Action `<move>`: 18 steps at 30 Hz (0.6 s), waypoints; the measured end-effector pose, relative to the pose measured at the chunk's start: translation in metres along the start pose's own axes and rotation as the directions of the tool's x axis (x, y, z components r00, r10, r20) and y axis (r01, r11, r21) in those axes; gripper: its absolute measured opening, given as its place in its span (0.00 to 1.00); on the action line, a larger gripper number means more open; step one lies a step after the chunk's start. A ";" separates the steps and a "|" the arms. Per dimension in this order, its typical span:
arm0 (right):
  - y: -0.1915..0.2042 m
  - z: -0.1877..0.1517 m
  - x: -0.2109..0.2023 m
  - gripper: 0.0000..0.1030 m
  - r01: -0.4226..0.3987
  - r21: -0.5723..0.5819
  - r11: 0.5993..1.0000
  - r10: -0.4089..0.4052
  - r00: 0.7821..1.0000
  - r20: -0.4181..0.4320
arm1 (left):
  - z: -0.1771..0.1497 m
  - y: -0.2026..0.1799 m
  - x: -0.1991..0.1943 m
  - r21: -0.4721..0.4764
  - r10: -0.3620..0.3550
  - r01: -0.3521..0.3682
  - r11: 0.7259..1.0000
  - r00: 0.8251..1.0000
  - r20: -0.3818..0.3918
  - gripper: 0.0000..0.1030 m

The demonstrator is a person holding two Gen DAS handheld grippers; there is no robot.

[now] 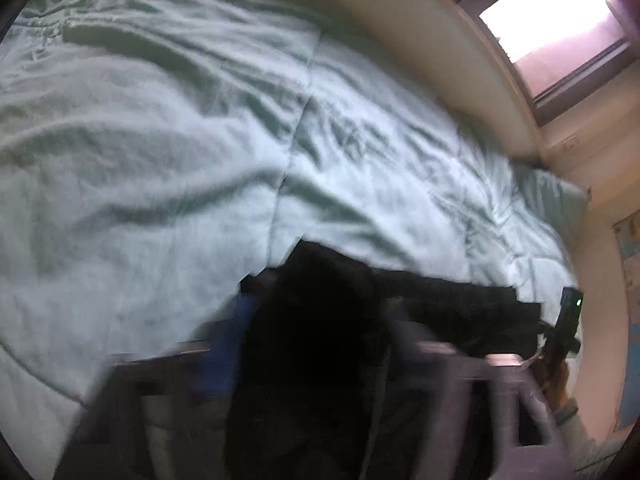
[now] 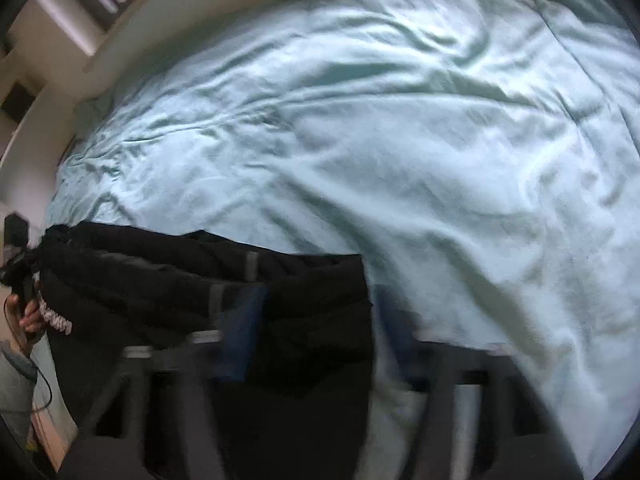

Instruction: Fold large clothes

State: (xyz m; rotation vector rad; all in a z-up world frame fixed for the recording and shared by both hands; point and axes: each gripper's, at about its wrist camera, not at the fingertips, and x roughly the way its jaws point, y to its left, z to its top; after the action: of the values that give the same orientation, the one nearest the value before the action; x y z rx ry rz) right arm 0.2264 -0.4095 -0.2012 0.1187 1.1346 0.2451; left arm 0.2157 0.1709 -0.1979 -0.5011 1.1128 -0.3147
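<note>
Left wrist view: a black garment (image 1: 320,320) hangs bunched between the fingers of the left tongs (image 1: 316,312), which are closed on its dark cloth; one blue-padded finger (image 1: 240,320) shows at the garment's left side. The cloth stretches away to the right above a rumpled pale-green duvet (image 1: 180,140) that covers the bed. At the garment's far right end, the right tongs (image 1: 566,328) and the person's hand (image 1: 558,380) holding them appear at the frame edge. Beyond the duvet, a cream wall and a bright window (image 1: 560,32) stand behind the bed.

Right wrist view: the same black garment (image 2: 200,292) runs from the right tongs (image 2: 316,320) leftward across the near edge of the duvet (image 2: 400,140). One blue finger (image 2: 240,328) lies over the cloth and the other (image 2: 394,328) sits just beyond its hem; blur hides whether they are pinching it. White lettering (image 2: 56,320) shows at the garment's left end, beside the person's other hand (image 2: 30,316).
</note>
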 end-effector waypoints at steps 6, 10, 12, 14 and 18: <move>0.019 0.007 -0.053 0.12 0.118 -0.054 0.992 -0.109 0.984 0.144 | -0.002 -0.026 -0.041 0.039 0.043 -0.048 0.998 0.993 0.110 0.13; 0.037 0.044 -0.078 0.10 0.214 -0.091 0.973 -0.185 0.950 0.250 | 0.026 -0.054 -0.069 0.077 0.055 -0.073 0.994 0.976 0.212 0.13; 0.036 0.068 -0.070 0.09 0.268 -0.071 0.961 -0.240 0.933 0.269 | 0.040 -0.058 -0.061 0.073 0.104 -0.123 0.990 0.969 0.226 0.13; 0.026 0.081 -0.047 0.04 0.257 -0.038 0.966 -0.242 0.944 0.225 | 0.051 -0.048 -0.034 0.042 0.163 -0.174 0.984 0.970 0.182 0.13; 0.004 0.076 0.011 0.04 0.170 0.020 0.985 -0.171 0.983 0.065 | 0.042 -0.019 0.040 0.022 0.272 -0.273 0.962 0.962 0.020 0.14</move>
State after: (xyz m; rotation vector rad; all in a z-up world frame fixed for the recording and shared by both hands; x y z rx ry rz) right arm 0.2993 -0.4009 -0.1783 0.0419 1.0739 0.0802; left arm 0.2709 0.1452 -0.2043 -0.3222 1.1448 -0.0827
